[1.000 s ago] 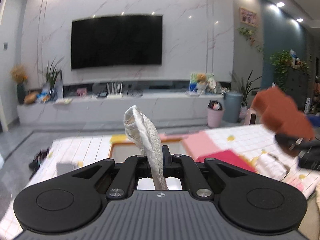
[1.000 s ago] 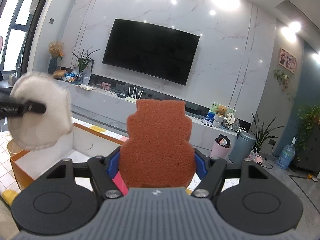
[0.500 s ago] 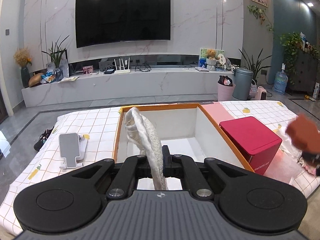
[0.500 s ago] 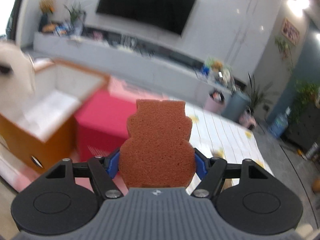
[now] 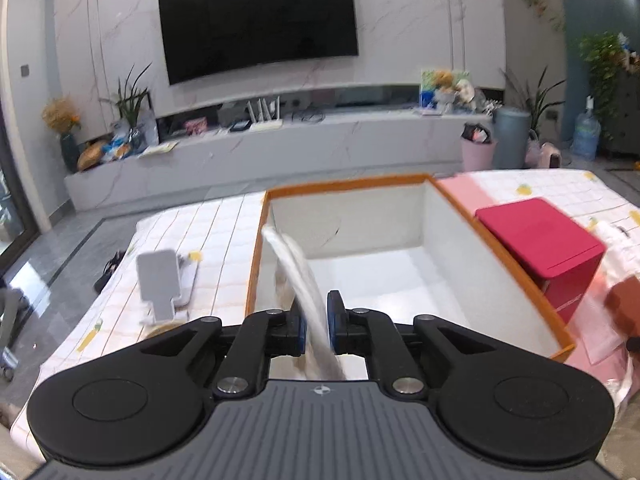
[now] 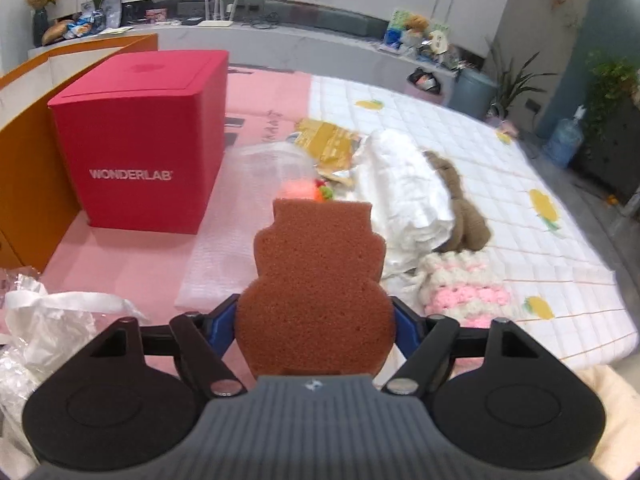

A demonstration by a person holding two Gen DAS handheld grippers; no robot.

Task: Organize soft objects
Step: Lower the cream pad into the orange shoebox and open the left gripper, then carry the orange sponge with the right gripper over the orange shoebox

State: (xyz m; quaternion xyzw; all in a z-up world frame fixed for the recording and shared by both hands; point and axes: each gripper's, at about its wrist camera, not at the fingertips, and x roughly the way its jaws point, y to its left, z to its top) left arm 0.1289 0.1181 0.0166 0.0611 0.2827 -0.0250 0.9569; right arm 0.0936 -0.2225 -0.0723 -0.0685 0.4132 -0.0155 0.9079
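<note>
Sponge point(image 6: 316, 280), brown and bear-shaped, stands upright pinched between the right gripper point(image 6: 316, 328) jaws, above a pink mat point(image 6: 132, 256). Ahead and left of these jaws sits a red box point(image 6: 140, 140); ahead and right lie soft knitted things point(image 6: 464, 288). The left gripper point(image 5: 316, 326) jaws pinch a white cloth point(image 5: 300, 280) over an open orange-edged box point(image 5: 400, 256).

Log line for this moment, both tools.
left tool: shut on white pad, over orange box | right tool: shut on brown sponge, facing soft items beside red box
</note>
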